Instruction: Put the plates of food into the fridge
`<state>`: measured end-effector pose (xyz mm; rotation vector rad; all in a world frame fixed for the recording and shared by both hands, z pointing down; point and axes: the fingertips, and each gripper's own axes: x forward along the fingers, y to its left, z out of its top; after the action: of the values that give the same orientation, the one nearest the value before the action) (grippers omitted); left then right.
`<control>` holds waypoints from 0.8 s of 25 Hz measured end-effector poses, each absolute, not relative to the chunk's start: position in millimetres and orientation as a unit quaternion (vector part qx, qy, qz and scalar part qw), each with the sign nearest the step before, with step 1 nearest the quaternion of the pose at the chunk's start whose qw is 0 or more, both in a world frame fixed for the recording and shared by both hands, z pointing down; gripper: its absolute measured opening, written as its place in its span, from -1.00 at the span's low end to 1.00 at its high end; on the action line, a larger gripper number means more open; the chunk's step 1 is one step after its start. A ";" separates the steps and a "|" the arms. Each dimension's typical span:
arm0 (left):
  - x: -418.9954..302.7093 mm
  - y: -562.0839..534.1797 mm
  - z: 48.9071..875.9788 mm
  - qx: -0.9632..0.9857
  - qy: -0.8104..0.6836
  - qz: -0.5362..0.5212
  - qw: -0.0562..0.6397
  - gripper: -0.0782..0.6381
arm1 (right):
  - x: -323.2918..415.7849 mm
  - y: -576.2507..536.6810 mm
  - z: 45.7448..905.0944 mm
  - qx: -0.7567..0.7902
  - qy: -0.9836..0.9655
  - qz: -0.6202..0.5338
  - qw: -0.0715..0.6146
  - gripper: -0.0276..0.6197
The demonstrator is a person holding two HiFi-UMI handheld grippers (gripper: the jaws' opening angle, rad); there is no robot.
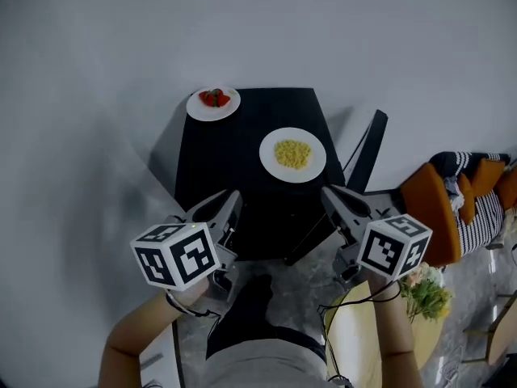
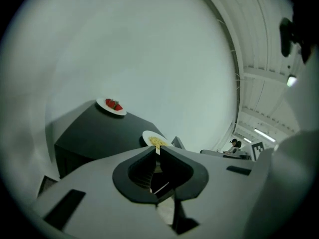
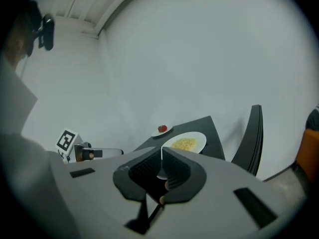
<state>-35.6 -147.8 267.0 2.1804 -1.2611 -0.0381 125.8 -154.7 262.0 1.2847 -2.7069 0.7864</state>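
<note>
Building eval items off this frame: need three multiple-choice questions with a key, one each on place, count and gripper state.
1. Where on the black table is the plate of strawberries?
A. far left corner
B. middle
C. near right corner

2. How many plates stand on the table?
A. one
B. two
C. three

3. How are the left gripper and the right gripper?
A. both wide open
B. left shut on a plate
C. both shut, empty

Key:
1 A: the head view shows it at the table's far left corner.
2 B: only the plate of strawberries and the plate of yellow food.
3 C: each gripper view shows the jaw tips together with nothing between them.
</note>
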 end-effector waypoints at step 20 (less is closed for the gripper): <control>-9.7 -261.6 317.3 0.701 -0.346 0.074 0.619 -0.57 | 157.9 -281.2 296.4 0.277 -0.760 0.574 0.123 -0.67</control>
<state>-9.7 -261.6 317.3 1.6120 -0.7965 0.1700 157.9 -281.2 296.4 0.8088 -2.2184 1.6749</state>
